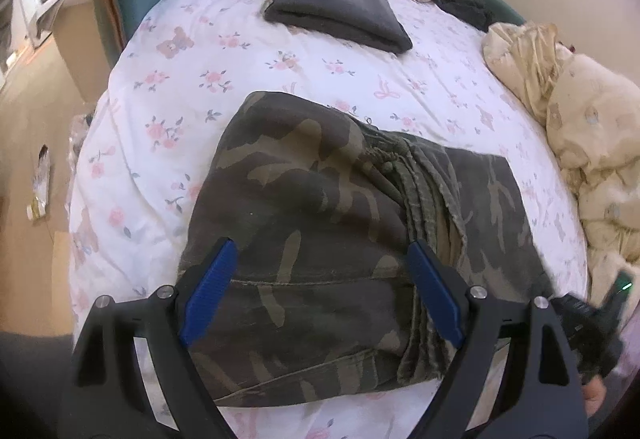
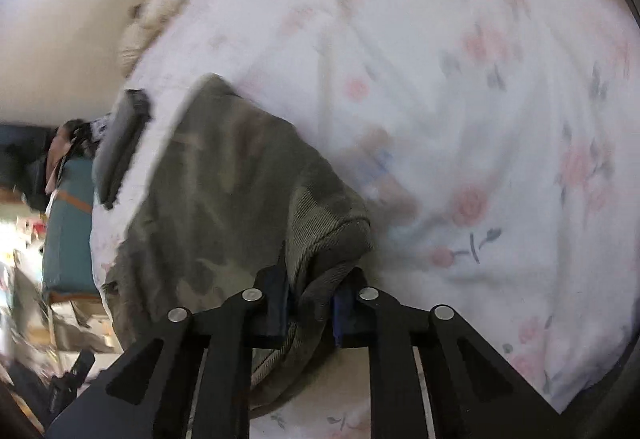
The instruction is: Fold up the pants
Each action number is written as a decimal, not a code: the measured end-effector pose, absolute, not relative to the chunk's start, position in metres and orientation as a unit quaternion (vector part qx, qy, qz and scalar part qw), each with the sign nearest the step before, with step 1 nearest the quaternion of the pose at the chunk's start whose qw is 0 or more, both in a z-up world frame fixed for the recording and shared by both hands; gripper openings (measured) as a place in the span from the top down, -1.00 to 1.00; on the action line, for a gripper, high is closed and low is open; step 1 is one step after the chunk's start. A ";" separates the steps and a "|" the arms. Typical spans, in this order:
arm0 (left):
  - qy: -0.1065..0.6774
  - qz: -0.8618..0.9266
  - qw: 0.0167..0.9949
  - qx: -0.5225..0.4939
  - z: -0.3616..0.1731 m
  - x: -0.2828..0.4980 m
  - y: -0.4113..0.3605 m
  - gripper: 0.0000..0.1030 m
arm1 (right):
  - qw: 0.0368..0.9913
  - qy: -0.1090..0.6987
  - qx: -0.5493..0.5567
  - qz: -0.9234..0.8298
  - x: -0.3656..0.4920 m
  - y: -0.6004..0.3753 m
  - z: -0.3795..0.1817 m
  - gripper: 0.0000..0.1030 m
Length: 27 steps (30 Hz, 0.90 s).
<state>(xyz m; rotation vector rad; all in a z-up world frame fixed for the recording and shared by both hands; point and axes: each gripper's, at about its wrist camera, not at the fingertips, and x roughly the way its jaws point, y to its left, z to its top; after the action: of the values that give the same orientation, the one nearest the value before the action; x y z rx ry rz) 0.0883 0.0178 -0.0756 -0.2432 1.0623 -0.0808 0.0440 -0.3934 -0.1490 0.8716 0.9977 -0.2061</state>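
the left gripper (image 1: 322, 293) hangs above the camouflage pants (image 1: 320, 207) with its jaws spread wide, one blue pad on each side of the folded bundle and neither visibly pressing the cloth. the pants lie partly folded on the flowered bedsheet (image 1: 168, 111), with a folded grey garment (image 1: 336, 11) well apart behind them and a cream duvet (image 1: 580, 127) bunched at the sheet's right edge. the right gripper (image 2: 310, 303) is clenched on a bunched corner of the pants (image 2: 224, 191).

Camouflage pants (image 1: 320, 207) on white, pink-flowered sheet (image 1: 168, 87).
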 end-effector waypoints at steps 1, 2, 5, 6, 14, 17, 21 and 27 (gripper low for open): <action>0.511 -0.043 0.851 -0.113 -0.074 0.089 0.018 -0.65 | 0.804 0.444 0.388 -0.078 0.044 -0.387 -0.133 0.74; 0.514 -0.046 0.849 -0.113 -0.072 0.090 0.019 -0.65 | 0.816 0.434 0.375 -0.065 0.045 -0.381 -0.122 0.75; 0.526 -0.059 0.841 -0.111 -0.060 0.101 0.015 -0.65 | 0.860 0.398 0.321 0.007 0.045 -0.353 -0.078 0.76; 0.529 -0.068 0.839 -0.107 -0.053 0.106 0.011 -0.65 | 0.866 0.392 0.308 0.023 0.046 -0.346 -0.071 0.77; 0.588 -0.168 0.788 -0.076 -0.004 0.179 -0.067 -0.65 | 0.876 0.375 0.255 0.166 0.045 -0.286 -0.040 0.79; 0.610 -0.208 0.764 -0.037 0.003 0.204 -0.111 -0.65 | 0.870 0.378 0.242 0.204 0.051 -0.265 -0.041 0.79; 0.608 -0.202 0.767 0.039 -0.003 0.226 -0.156 -0.64 | 0.860 0.388 0.233 0.237 0.058 -0.252 -0.046 0.79; 0.630 -0.182 0.752 0.065 -0.036 0.239 -0.168 0.31 | 0.854 0.392 0.235 0.250 0.058 -0.250 -0.052 0.79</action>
<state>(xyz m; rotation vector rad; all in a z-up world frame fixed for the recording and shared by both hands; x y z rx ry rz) 0.2389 -0.1678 -0.0364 0.1412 1.3747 -0.3978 0.0581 -0.2496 -0.0519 0.4939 0.8243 0.5269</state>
